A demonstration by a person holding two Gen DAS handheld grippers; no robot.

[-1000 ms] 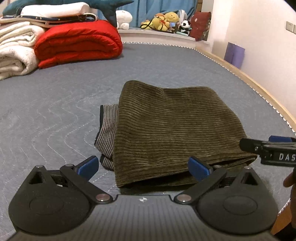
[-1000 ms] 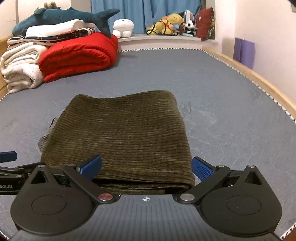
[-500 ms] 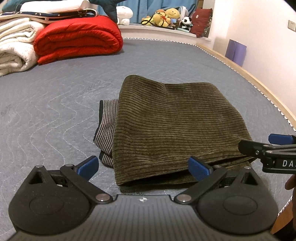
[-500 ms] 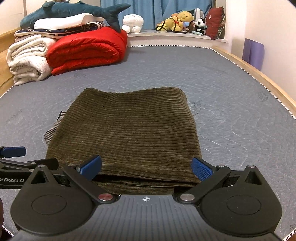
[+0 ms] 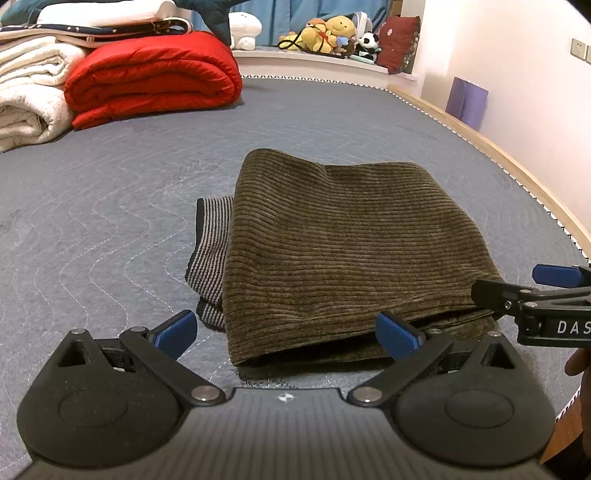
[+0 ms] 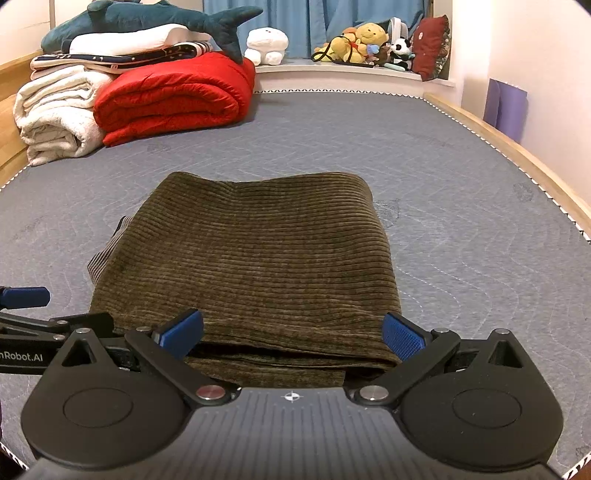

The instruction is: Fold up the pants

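Olive corduroy pants (image 5: pixel 347 240) lie folded into a thick rectangle on the grey quilted mattress (image 5: pixel 110 221); a striped grey lining (image 5: pixel 212 251) sticks out at the left side. They also show in the right wrist view (image 6: pixel 251 258). My left gripper (image 5: pixel 286 334) is open and empty just before the near left edge of the bundle. My right gripper (image 6: pixel 291 334) is open and empty just before the near edge. The right gripper shows from the side in the left wrist view (image 5: pixel 532 299), and the left gripper in the right wrist view (image 6: pixel 44 317).
A red rolled quilt (image 6: pixel 173 99), white blankets (image 6: pixel 55 118) and a shark plush (image 6: pixel 147 18) are stacked at the far left. Stuffed toys (image 6: pixel 362 42) line the back ledge. A wooden bed rail (image 6: pixel 517 155) runs along the right, with a purple object (image 6: pixel 506 107) against the wall.
Both grippers have drawn back and risen a little from the folded pants, staying open. The pants have not moved.
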